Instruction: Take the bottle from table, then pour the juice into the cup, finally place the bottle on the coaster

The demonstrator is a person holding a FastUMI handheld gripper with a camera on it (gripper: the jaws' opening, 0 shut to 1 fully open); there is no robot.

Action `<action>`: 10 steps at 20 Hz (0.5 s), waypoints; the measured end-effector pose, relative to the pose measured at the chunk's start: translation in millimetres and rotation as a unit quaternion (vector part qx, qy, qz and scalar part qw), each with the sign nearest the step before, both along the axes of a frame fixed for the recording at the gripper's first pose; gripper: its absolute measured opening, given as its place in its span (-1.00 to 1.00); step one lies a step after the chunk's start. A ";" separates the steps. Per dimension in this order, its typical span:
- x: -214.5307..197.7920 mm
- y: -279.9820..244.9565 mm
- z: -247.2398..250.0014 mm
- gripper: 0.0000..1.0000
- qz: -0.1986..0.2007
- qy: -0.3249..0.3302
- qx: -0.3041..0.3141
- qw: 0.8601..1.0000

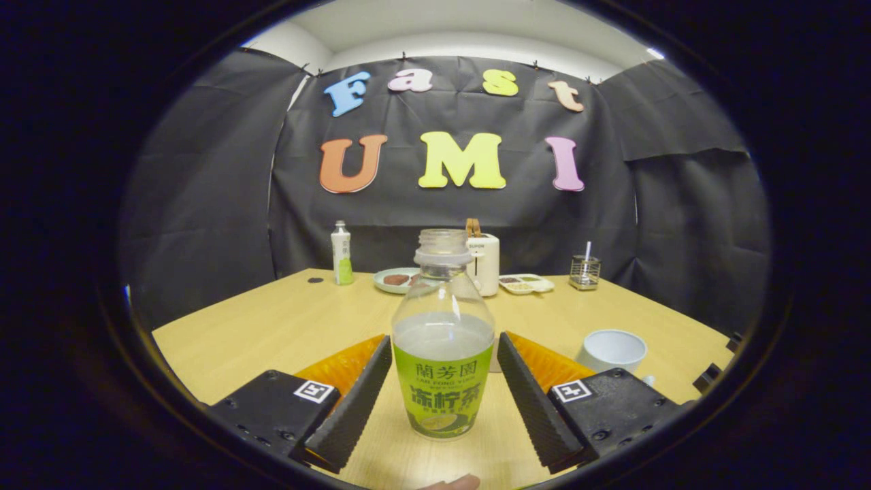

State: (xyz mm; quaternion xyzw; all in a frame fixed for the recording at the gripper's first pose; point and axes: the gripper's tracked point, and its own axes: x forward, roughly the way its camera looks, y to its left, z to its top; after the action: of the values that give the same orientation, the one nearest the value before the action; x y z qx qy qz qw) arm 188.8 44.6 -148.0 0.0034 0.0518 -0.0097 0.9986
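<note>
A: Clear plastic bottle (443, 340), uncapped, green label, part full: upright on the surface (272, 327), between the fingers of the claw (444, 388), which stand apart, neither touching it.

B: Step: taking the bottle, I judge. Next: close on the label band, lift level. Cup (612, 350): near right, beyond the right finger.

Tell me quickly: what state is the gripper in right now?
Gripper: open, fingers on either side of the uncapped bottle standing on the table, with gaps on both sides, so not holding it yet.
</note>
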 end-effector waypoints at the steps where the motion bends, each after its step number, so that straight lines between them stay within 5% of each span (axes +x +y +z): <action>1: 2.3 -1.9 1.5 1.00 -0.010 -0.005 -0.001 1.000; 2: 2.4 -4.9 2.7 1.00 -0.019 -0.014 -0.005 1.000; 3: 2.3 -5.2 6.2 0.61 -0.022 -0.020 -0.018 0.999; 10: -6.9 3.0 10.3 0.57 -0.016 -0.006 0.027 0.999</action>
State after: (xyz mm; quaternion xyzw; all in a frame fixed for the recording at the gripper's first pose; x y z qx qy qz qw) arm 182.0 47.7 -137.6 0.0310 0.0458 -0.0240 0.9982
